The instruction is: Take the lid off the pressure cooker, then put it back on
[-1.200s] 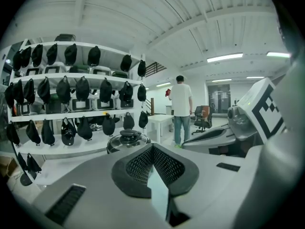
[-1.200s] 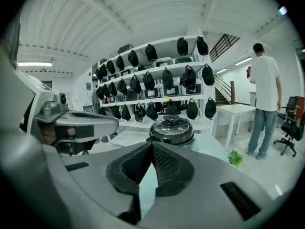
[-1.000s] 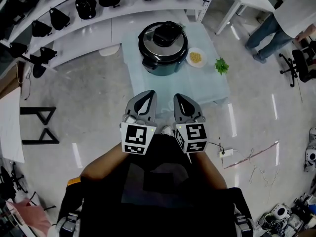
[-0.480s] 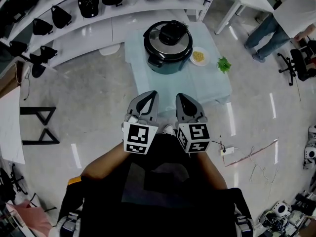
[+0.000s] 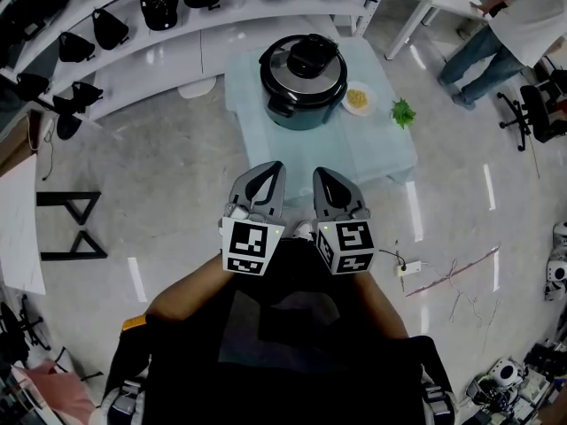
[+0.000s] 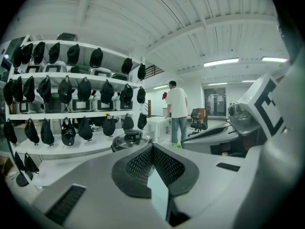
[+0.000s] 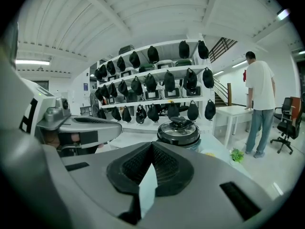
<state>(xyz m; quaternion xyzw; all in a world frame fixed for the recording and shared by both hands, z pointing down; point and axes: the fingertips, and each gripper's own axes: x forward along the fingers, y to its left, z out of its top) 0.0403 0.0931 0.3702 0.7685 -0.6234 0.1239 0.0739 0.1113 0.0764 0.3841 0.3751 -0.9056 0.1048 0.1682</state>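
Observation:
The pressure cooker (image 5: 304, 85) stands on a small pale table (image 5: 372, 153), its steel lid with a black knob (image 5: 311, 57) in place. It also shows ahead in the left gripper view as the cooker (image 6: 130, 140) and in the right gripper view as the cooker (image 7: 178, 131). My left gripper (image 5: 267, 172) and right gripper (image 5: 321, 177) hang side by side close to my body, well short of the table. Both have their jaws closed together with nothing between them.
A small plate of yellow food (image 5: 357, 100) and a green sprig (image 5: 403, 112) lie right of the cooker. Curved white shelves with black caps (image 5: 159, 7) run behind the table. A person (image 5: 505, 34) stands at a white desk at the far right. Cables (image 5: 452, 273) trail on the floor.
The table and cooker have shifted slightly right and nearer in the head view as I step forward. Both grippers keep their pose and stay shut.

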